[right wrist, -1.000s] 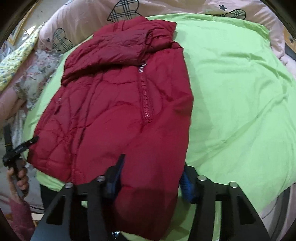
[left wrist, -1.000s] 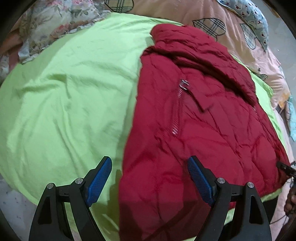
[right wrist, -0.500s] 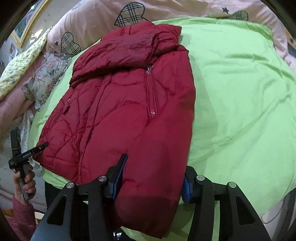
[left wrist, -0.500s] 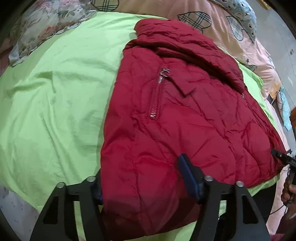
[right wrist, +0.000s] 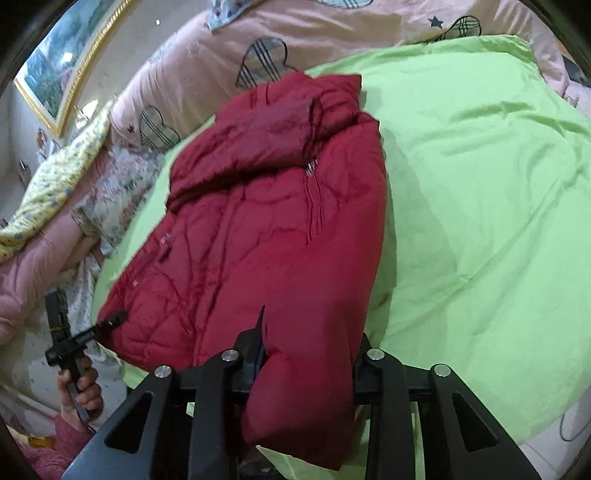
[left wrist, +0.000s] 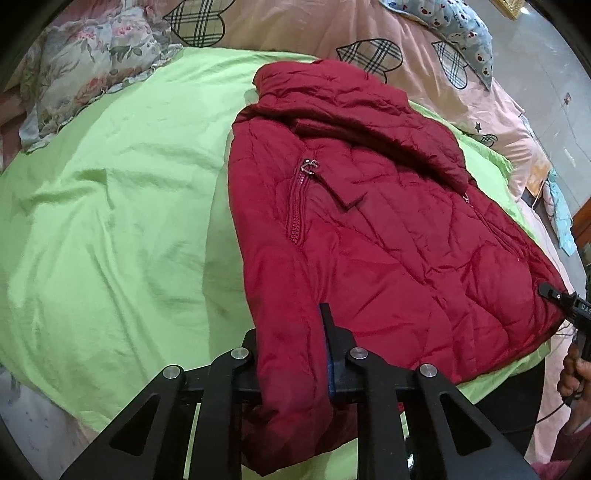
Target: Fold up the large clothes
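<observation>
— On the green sheet point(left wrist: 110, 229) of the bed, where did the red jacket point(left wrist: 369, 236) lie, and which way did it run?

— It lay on the sheet, long axis running near to far, collar at the far end by the pink quilt point(left wrist: 295, 33), hem hanging over the near edge. Its zipper point(left wrist: 297, 206) followed the same line.

— And the left gripper point(left wrist: 291, 354)?

— Its fingers had closed narrow on the near hem fold, red cloth bunched between them.

— The right gripper point(right wrist: 306, 354)?

— Likewise, fingers pinched on the jacket's near hem, on the side beside the bare green sheet.
</observation>
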The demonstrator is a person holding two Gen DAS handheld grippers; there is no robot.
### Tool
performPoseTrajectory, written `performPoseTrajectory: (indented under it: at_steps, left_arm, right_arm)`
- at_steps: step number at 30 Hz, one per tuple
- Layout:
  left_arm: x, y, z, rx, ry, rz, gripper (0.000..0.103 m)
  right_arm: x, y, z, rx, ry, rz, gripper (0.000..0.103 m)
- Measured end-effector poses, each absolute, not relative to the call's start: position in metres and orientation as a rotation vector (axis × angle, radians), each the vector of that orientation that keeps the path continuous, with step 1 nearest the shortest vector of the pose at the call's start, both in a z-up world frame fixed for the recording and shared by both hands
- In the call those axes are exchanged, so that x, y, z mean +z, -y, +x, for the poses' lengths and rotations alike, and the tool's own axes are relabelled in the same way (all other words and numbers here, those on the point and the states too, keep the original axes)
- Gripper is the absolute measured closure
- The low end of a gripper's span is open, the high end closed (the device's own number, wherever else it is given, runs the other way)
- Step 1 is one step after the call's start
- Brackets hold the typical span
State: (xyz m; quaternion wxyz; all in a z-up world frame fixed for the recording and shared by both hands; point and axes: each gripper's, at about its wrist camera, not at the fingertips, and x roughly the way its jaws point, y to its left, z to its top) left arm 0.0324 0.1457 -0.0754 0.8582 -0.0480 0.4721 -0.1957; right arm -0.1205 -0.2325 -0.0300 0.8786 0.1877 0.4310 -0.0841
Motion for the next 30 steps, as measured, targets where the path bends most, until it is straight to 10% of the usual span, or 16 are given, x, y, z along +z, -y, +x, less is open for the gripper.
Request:
performPoseTrajectory:
  at_steps: [30]
  left_arm:
    - [0.011,-0.168,0.038,-0.473,-0.725,-0.218,0.089]
  right_arm:
    - [0.043,0.254,-0.087,0.033,-0.594,0.46,0.077]
